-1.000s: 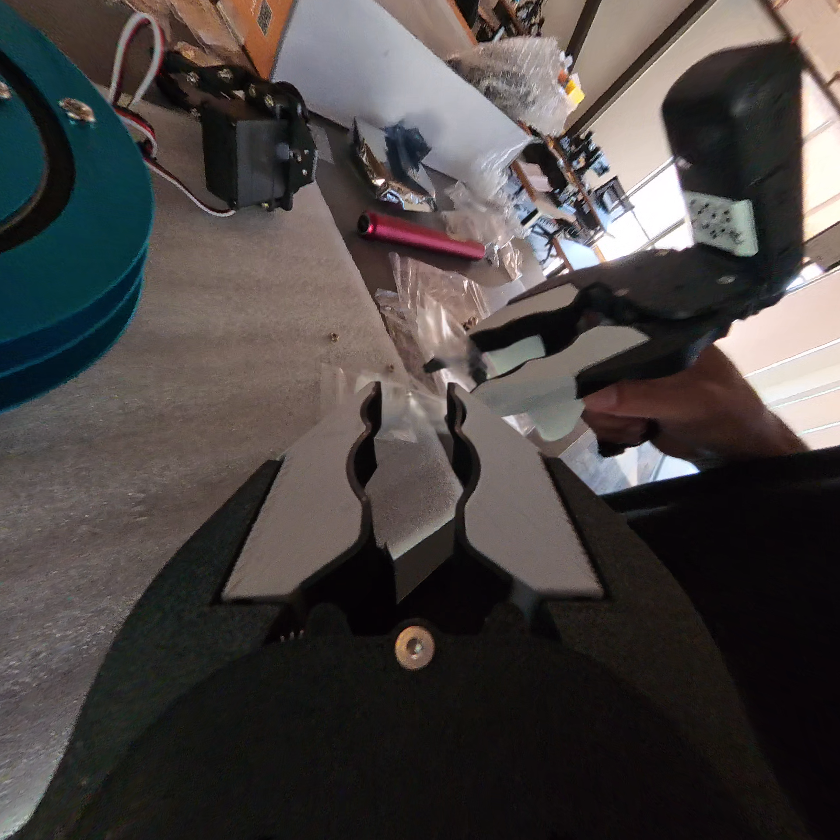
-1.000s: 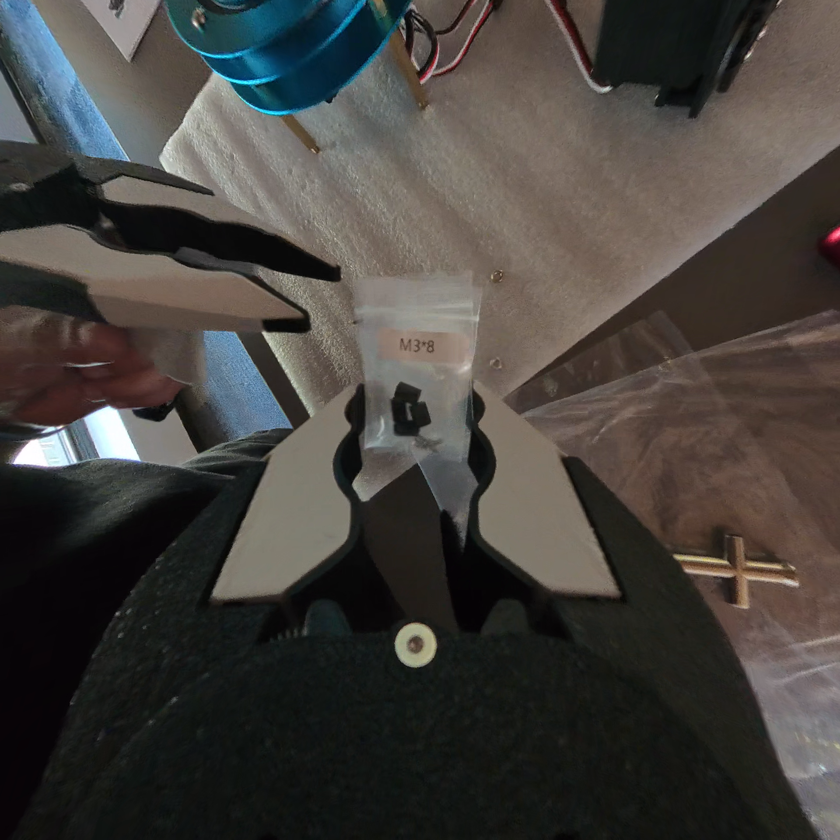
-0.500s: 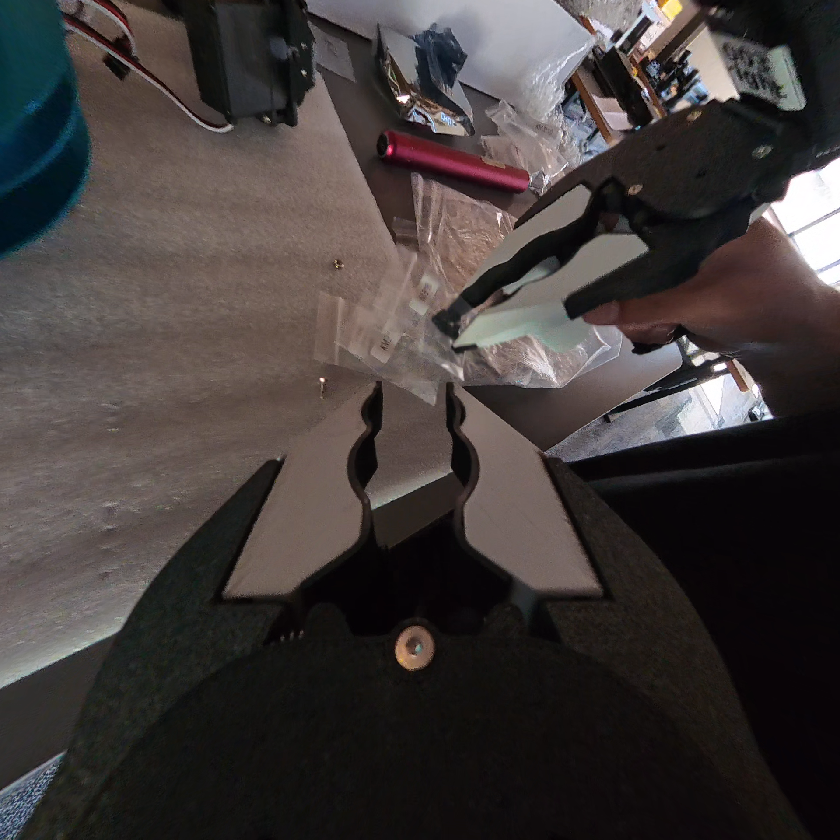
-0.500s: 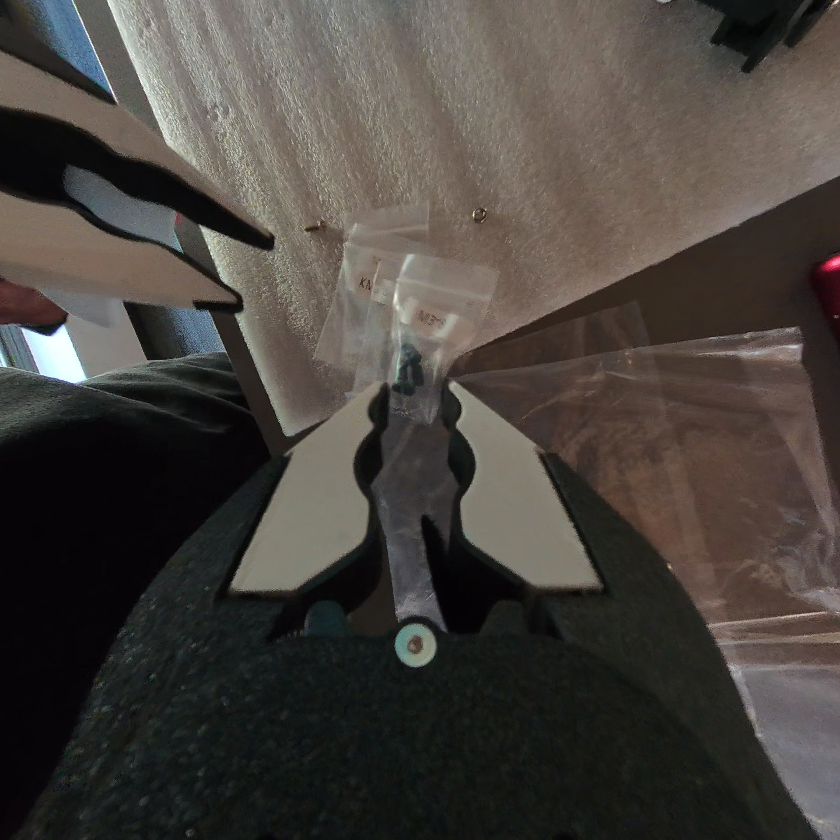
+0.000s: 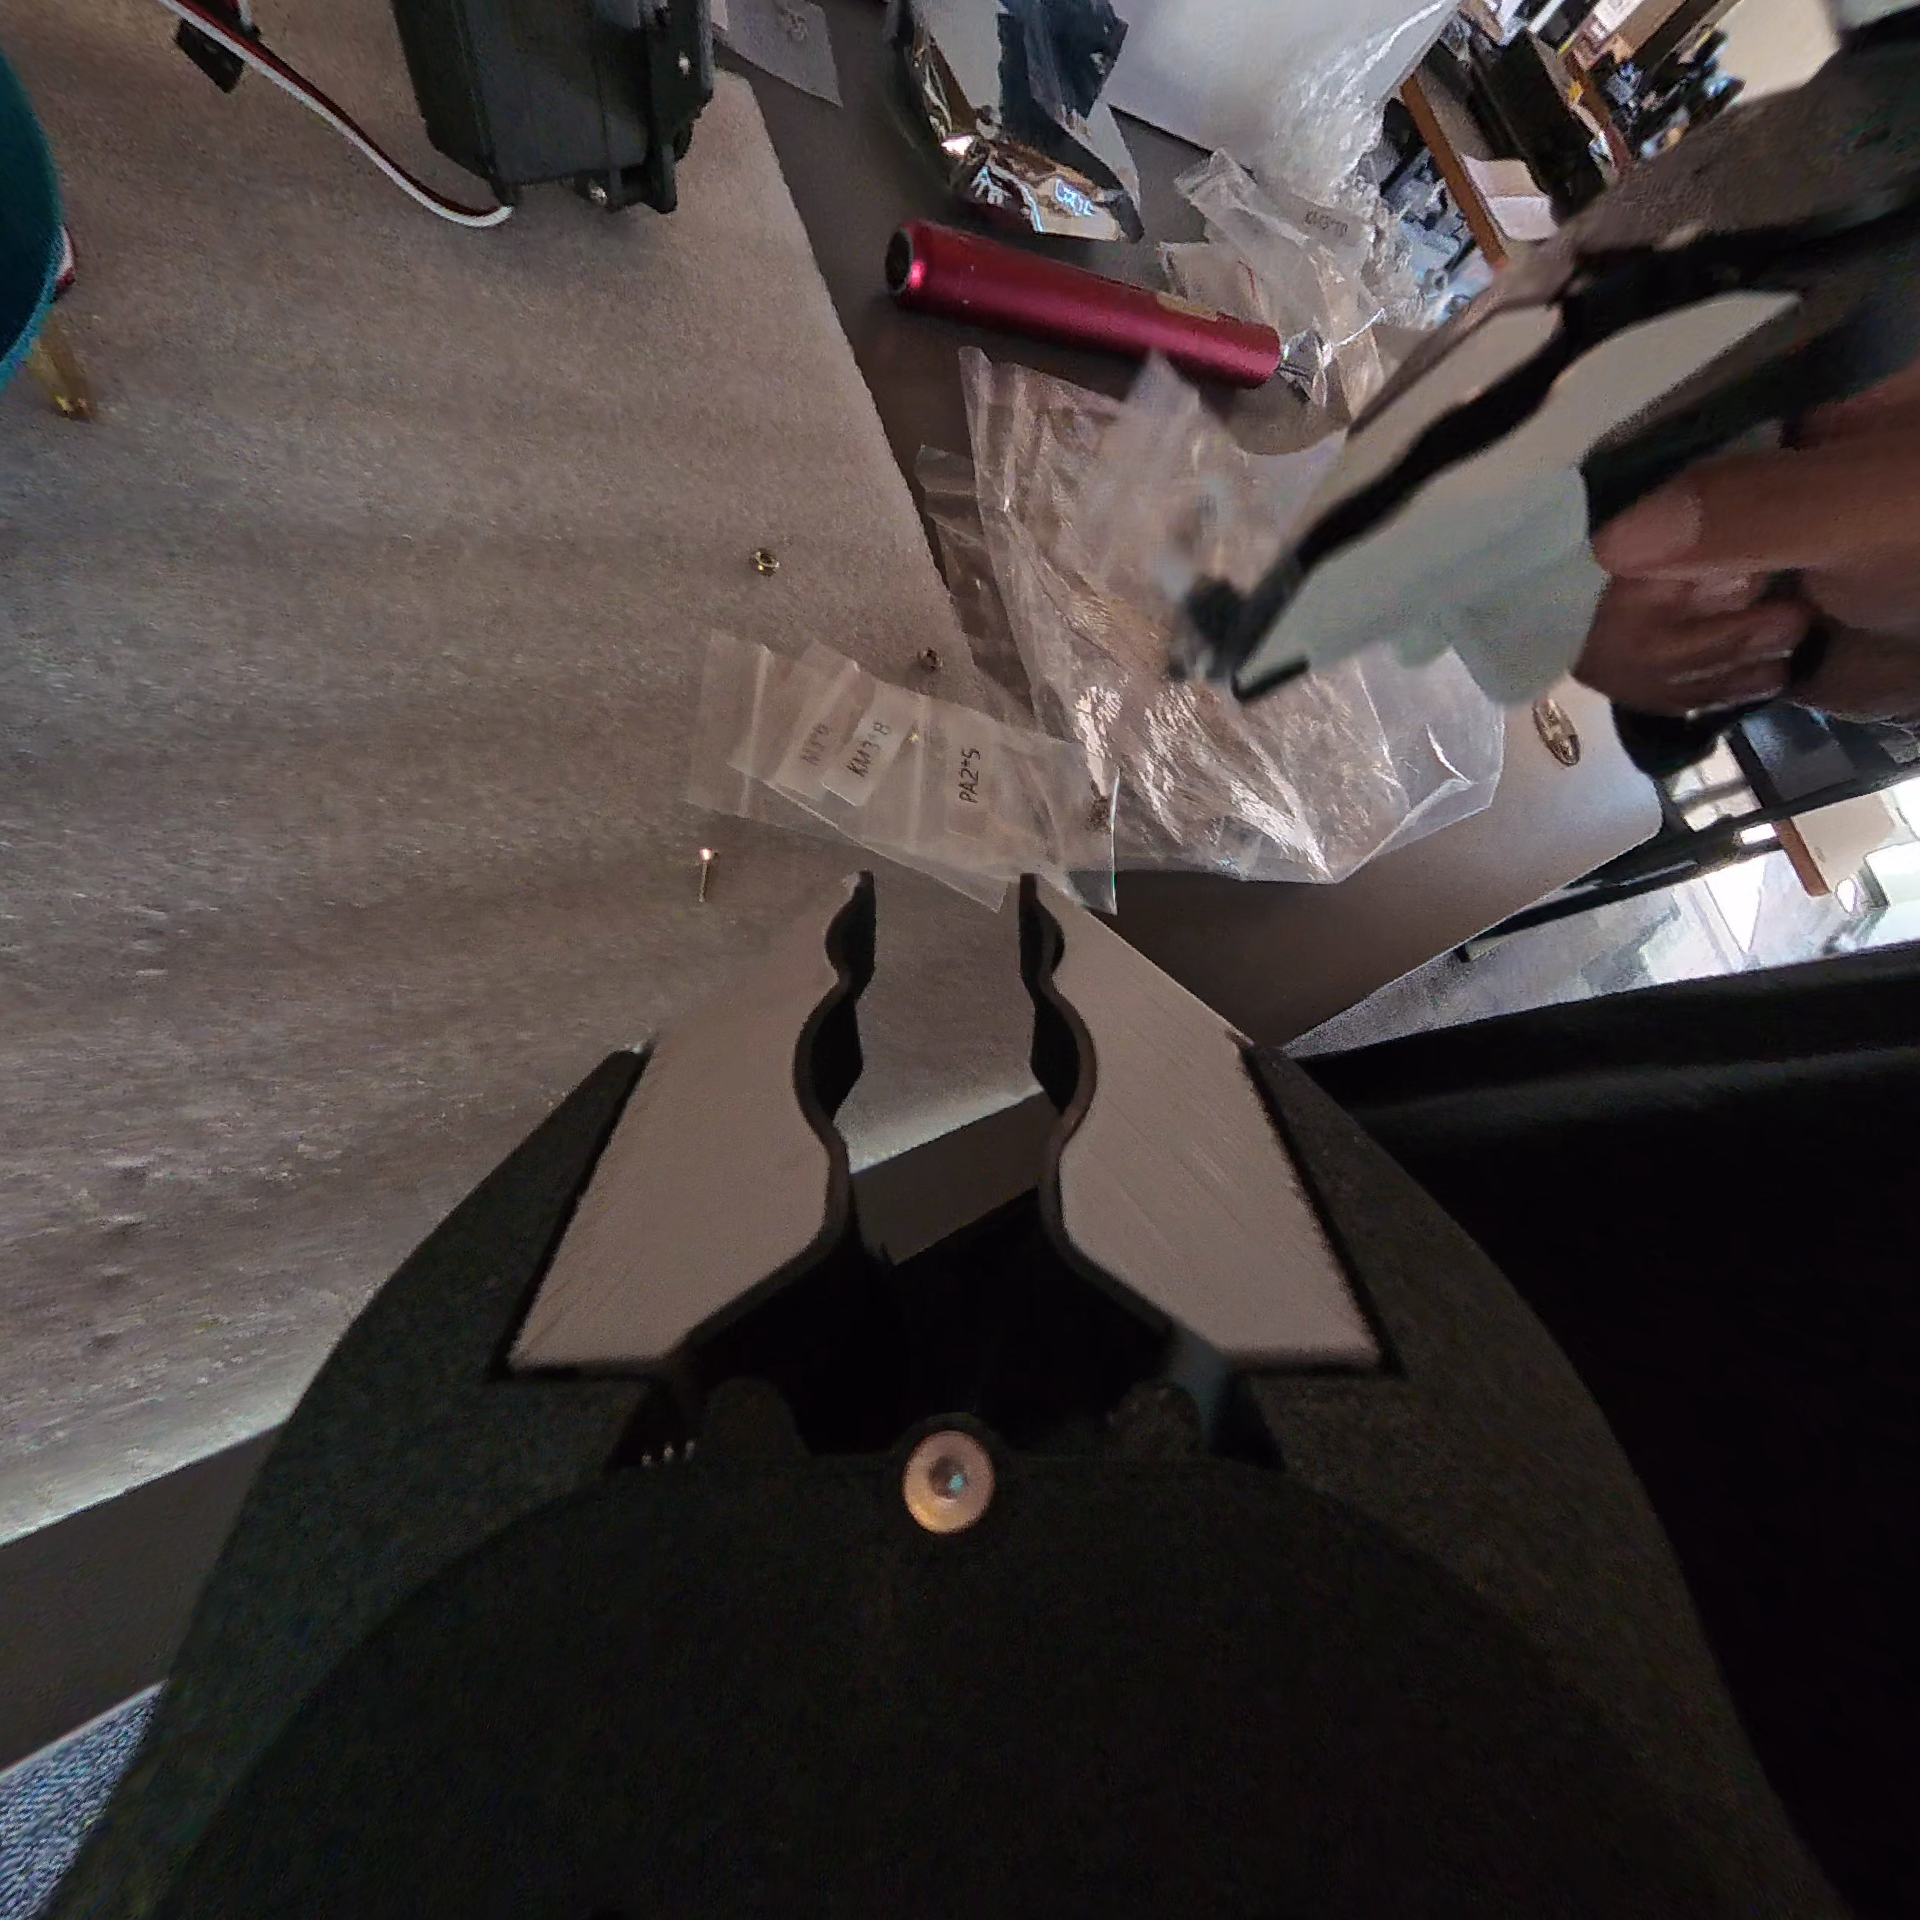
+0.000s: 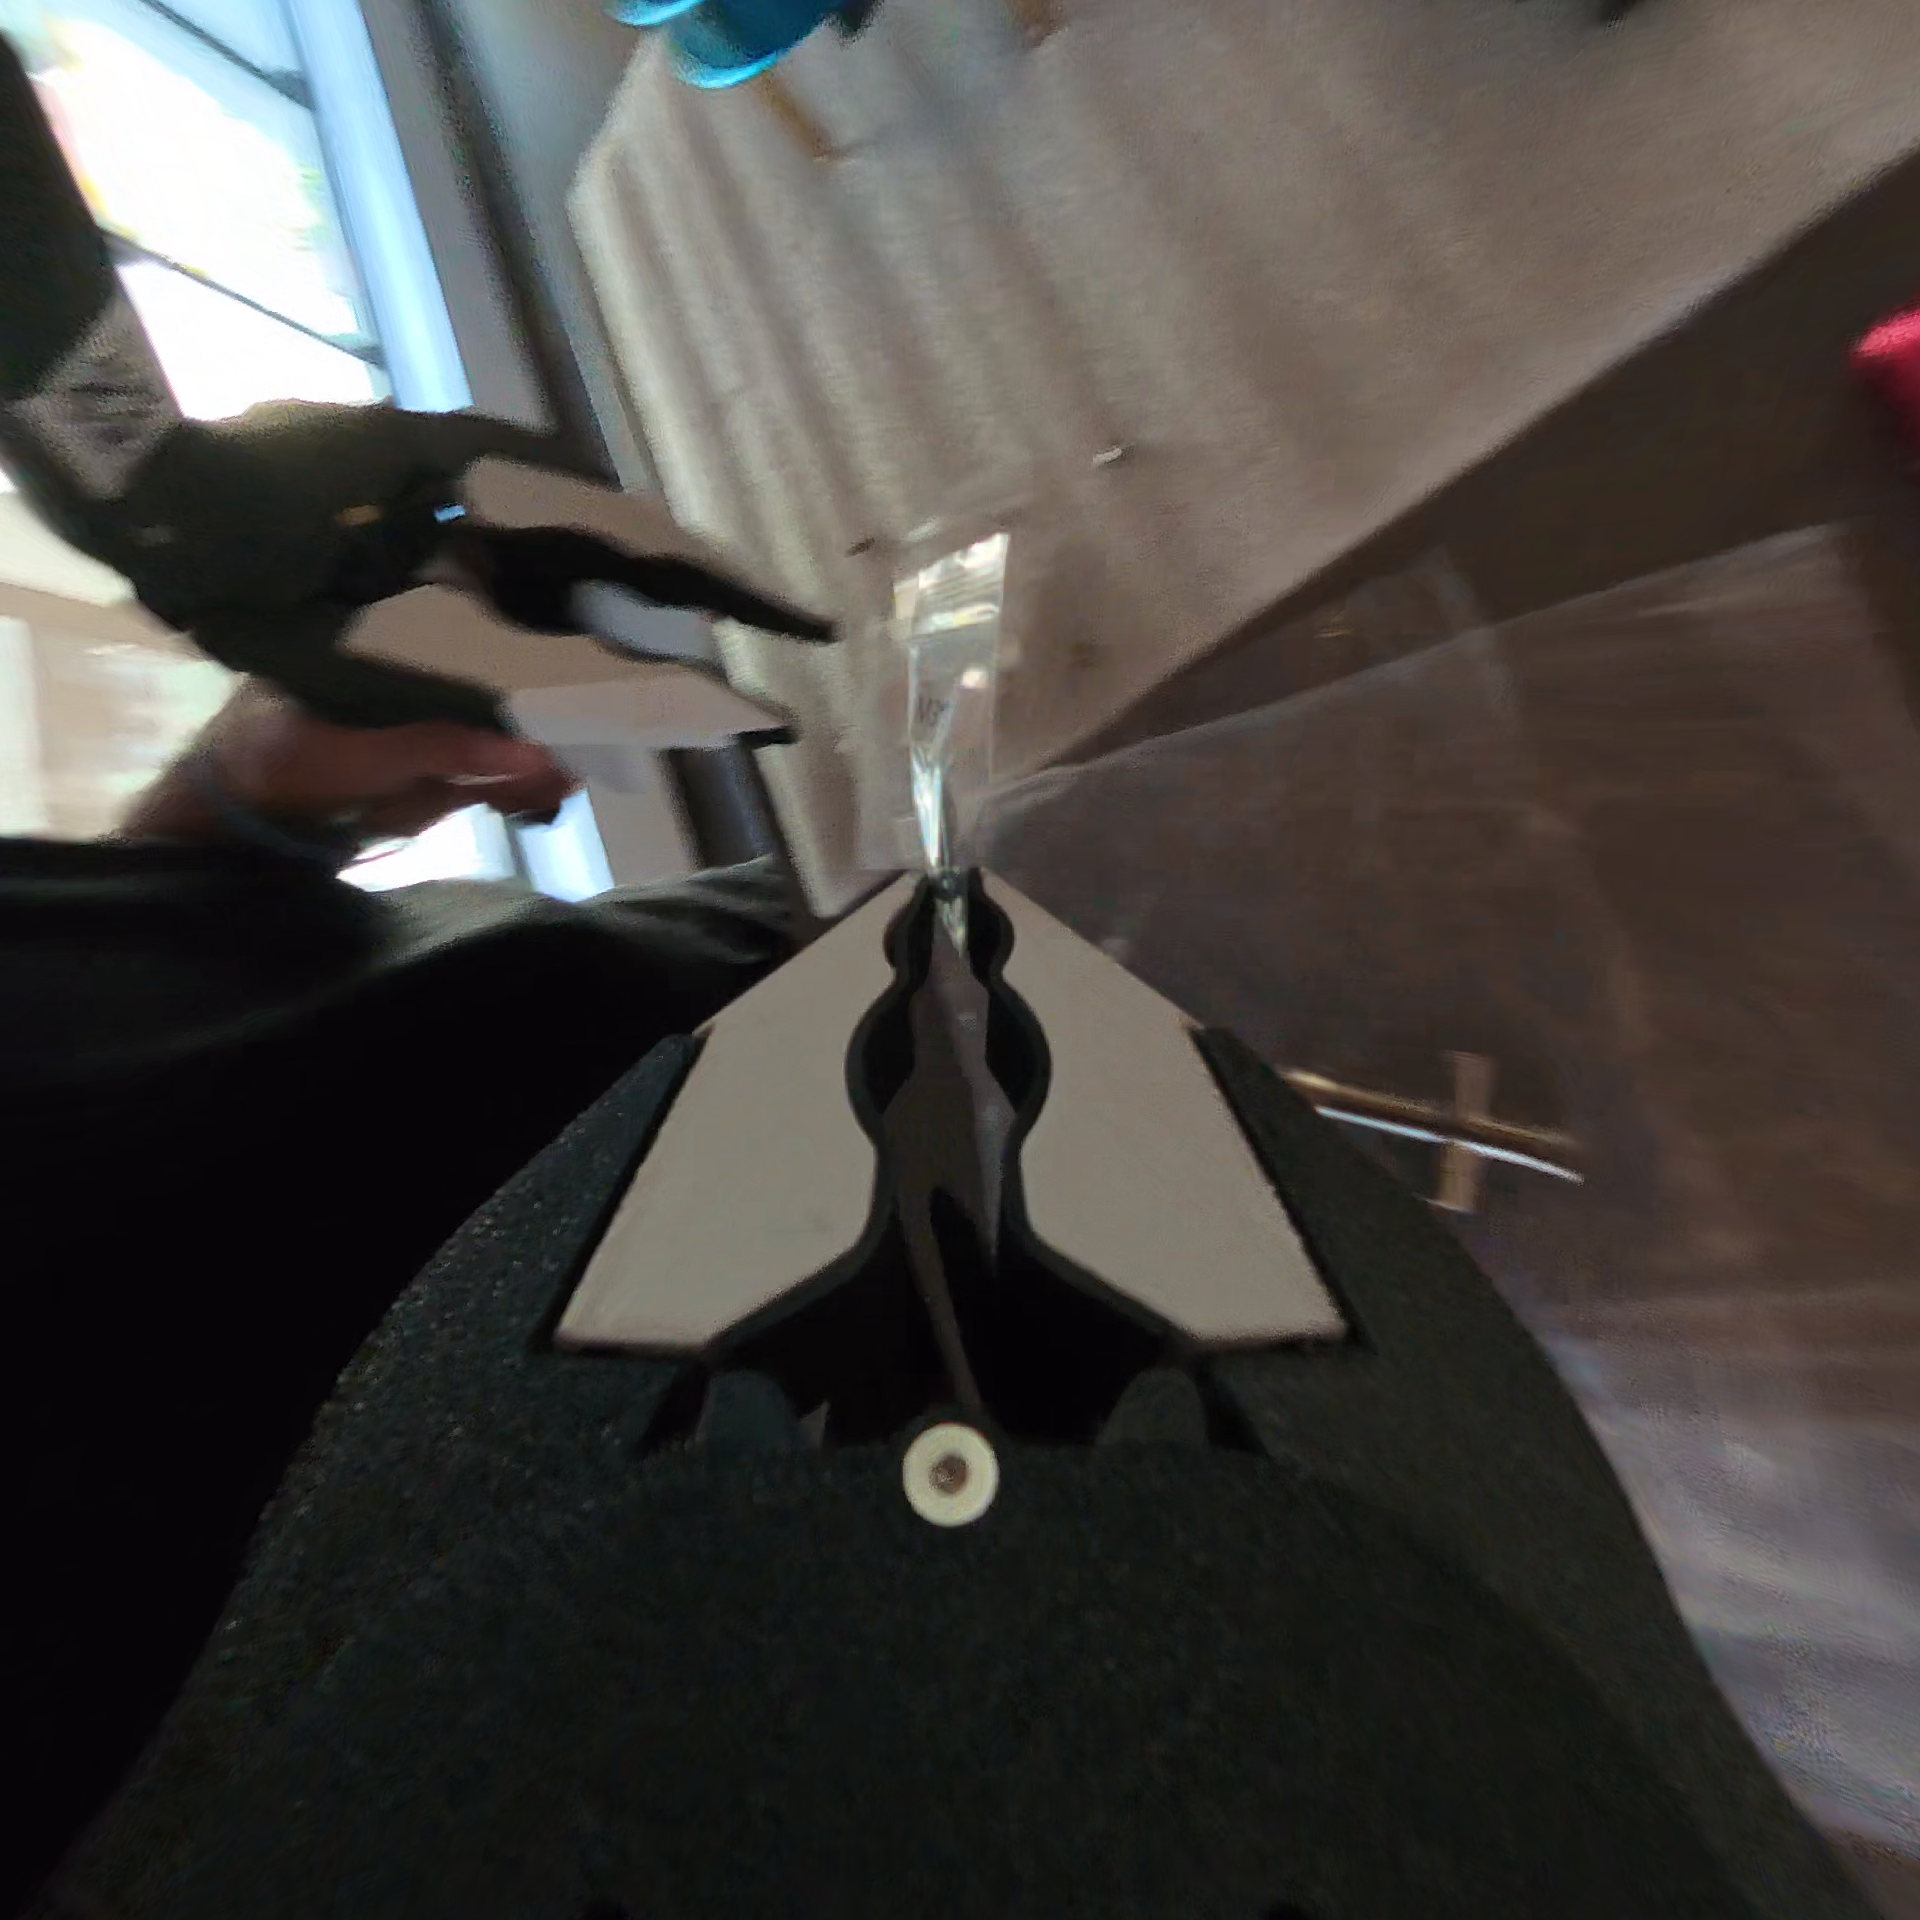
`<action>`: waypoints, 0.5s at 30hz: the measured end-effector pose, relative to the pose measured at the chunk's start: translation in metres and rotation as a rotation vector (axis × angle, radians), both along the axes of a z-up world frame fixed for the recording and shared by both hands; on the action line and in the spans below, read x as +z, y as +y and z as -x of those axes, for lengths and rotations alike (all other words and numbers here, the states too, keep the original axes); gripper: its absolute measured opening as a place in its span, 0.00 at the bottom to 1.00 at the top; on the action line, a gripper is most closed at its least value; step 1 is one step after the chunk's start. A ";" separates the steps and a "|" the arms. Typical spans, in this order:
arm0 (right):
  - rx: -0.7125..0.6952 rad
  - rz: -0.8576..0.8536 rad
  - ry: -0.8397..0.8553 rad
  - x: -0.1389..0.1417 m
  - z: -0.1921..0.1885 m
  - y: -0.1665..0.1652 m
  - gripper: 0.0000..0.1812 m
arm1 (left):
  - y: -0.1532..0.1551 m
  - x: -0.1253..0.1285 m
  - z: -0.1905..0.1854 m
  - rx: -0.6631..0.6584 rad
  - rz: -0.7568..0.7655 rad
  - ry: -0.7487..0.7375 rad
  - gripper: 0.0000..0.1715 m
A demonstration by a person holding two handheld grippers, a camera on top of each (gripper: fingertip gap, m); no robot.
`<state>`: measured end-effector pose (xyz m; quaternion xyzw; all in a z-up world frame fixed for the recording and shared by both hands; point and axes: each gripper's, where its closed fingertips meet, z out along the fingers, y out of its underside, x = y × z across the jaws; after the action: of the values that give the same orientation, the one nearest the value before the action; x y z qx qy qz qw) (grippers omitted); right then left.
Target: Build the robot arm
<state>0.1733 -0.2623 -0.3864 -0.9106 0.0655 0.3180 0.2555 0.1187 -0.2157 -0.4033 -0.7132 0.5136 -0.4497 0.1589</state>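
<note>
My left gripper point(image 5: 945, 891) is open and empty, just short of several small clear labelled zip bags point(image 5: 883, 764) that lie fanned out on the grey foam mat point(image 5: 364, 623). My right gripper point(image 6: 948, 883) is shut on one small clear bag of screws point(image 6: 951, 644) and holds it upright in the air. In the left wrist view the right gripper point(image 5: 1216, 649) is blurred at the upper right, above a large crumpled clear bag point(image 5: 1247, 748). In the right wrist view the left gripper point(image 6: 800, 675) shows to the left of the held bag.
A red cylinder point(image 5: 1081, 301), a black servo block point(image 5: 561, 94) with wires and a foil pouch point(image 5: 1029, 177) lie farther off. A loose screw point(image 5: 707, 873) and two nuts point(image 5: 764, 561) are on the mat. A metal cross tool point(image 6: 1455, 1132) lies at the right. Some 8 centimeters of space lies between my two pairs of fingers. My right gripper is the nearer one to the red cylinder point(image 5: 1081, 301): about 15 centimeters, against 20 centimeters.
My right gripper has shut on one small bag and lifted it up and away from the pile on the mat. My left gripper stays open and has drawn back a little.
</note>
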 end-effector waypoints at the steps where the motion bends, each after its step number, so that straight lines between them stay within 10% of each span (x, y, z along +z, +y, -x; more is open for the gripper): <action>1: 0.037 0.020 0.070 0.000 0.013 -0.002 0.03 | 0.000 0.000 -0.002 -0.002 0.008 0.000 0.16; 15: 0.195 0.059 -0.198 -0.032 0.018 0.024 0.18 | 0.000 -0.003 0.009 -0.027 -0.025 0.017 0.15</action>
<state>0.1550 -0.2381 -0.4180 -0.9468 -0.0396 0.2479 0.2015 0.1097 -0.2159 -0.4068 -0.7079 0.5301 -0.4394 0.1574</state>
